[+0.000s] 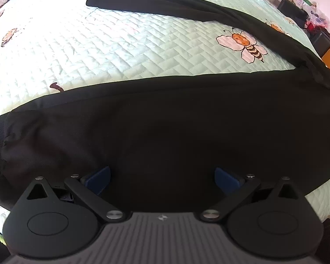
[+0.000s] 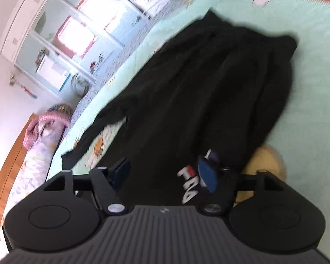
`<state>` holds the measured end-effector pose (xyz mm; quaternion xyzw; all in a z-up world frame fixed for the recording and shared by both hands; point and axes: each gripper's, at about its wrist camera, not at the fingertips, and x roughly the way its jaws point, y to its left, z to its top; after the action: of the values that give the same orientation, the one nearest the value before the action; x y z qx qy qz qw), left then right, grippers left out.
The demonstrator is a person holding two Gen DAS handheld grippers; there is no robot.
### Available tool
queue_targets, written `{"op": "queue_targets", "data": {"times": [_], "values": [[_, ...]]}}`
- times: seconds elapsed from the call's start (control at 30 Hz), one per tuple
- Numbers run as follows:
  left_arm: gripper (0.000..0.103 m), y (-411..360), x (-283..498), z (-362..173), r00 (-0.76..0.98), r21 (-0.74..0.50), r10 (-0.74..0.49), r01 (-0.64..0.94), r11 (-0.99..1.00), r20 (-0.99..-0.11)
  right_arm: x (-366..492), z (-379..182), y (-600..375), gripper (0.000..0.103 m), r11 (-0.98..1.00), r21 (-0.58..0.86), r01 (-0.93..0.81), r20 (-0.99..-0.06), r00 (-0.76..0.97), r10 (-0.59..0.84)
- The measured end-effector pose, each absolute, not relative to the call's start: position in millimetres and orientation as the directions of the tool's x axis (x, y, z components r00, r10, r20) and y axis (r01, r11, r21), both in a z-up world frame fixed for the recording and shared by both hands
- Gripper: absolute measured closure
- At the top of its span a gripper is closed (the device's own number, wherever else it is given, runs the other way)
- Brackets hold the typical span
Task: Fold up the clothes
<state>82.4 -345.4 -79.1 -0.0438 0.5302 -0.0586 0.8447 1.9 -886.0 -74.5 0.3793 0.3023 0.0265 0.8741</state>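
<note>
A black long-sleeved top [image 1: 165,132] lies spread on a pale green quilted bedspread [image 1: 99,50]. One sleeve [image 1: 165,2] stretches away across the quilt in the left wrist view. My left gripper [image 1: 162,178] hovers over the body of the top, jaws wide apart, blue pads [image 1: 99,178] clear of the cloth. In the blurred right wrist view the same black top [image 2: 198,88] runs away from me, with a white logo [image 2: 189,184] near my right gripper [image 2: 165,173]. Its jaws stand apart over the cloth and nothing is pinched between its pads [image 2: 206,176].
Bee pictures [image 1: 244,44] dot the quilt. A wooden bed frame [image 2: 8,171] and a pink and white pillow [image 2: 41,129] lie at the left of the right wrist view. White shelving [image 2: 66,33] stands beyond the bed. Dark furniture and clutter [image 1: 305,13] sit past the bed's far right edge.
</note>
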Motion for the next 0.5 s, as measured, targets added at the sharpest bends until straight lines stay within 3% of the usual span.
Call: {"op": "queue_targets", "data": {"times": [0.03, 0.13, 0.27, 0.33, 0.5], "values": [[0.0, -346, 83, -79, 0.43, -0.133, -0.142, 0.051, 0.99, -0.892, -1, -69, -885, 0.015, 0.713, 0.675, 0.188, -0.498, 0.829, 0.253], [0.0, -348, 84, -79, 0.428, -0.118, -0.127, 0.046, 0.992, -0.895, 4, -56, -880, 0.014, 0.728, 0.668, 0.156, -0.468, 0.848, 0.248], [0.0, -349, 86, -80, 0.425, -0.114, -0.121, 0.043, 0.993, -0.897, 25, -61, -877, 0.013, 0.766, 0.624, 0.157, -0.526, 0.809, 0.263], [0.0, -349, 88, -80, 0.422, -0.116, -0.122, 0.04, 0.992, -0.899, 34, -77, -885, 0.018, 0.761, 0.611, 0.217, -0.582, 0.775, 0.246], [0.0, -349, 90, -82, 0.417, -0.112, -0.118, 0.039, 0.993, -0.901, 24, -80, -916, 0.02, 0.644, 0.699, 0.311, -0.539, 0.821, 0.188]]}}
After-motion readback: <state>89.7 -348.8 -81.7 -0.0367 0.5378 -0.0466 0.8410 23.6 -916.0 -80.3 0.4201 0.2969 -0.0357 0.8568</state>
